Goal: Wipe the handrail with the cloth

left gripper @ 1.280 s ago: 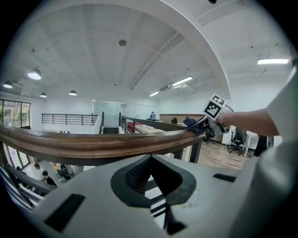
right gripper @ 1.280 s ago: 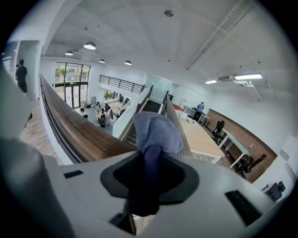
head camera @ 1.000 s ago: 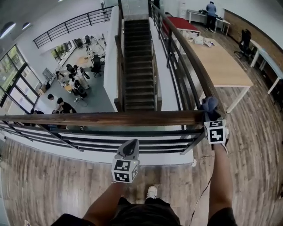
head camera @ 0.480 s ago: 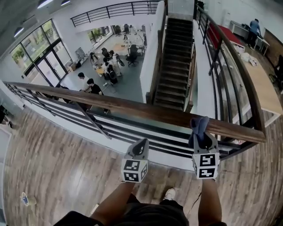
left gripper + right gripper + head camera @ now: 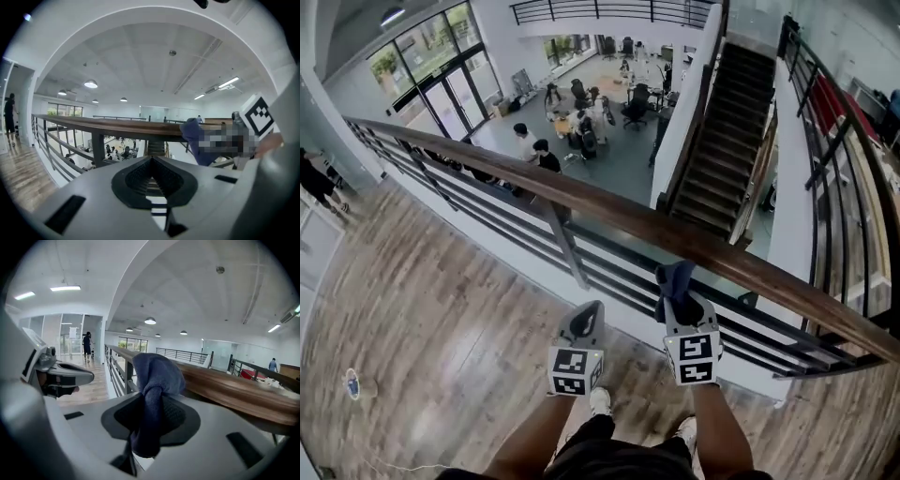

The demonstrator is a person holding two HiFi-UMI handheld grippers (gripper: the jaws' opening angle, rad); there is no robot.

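Cloth (image 5: 675, 279) and right gripper (image 5: 680, 302) have slid left along the wooden handrail (image 5: 609, 214) since a second ago, from the corner by the stairs (image 5: 727, 141) to well along the straight run, the dark blue cloth pressed on the rail's near side with the fingers closed tight on its bunched tail. One cloth, one rail and two grippers show; the left gripper (image 5: 587, 311) hangs just beside the right, lower and short of the rail, fingers closed together on nothing. Leftward the rail top runs bare, with one upright post (image 5: 567, 248) beneath it just left of the cloth.
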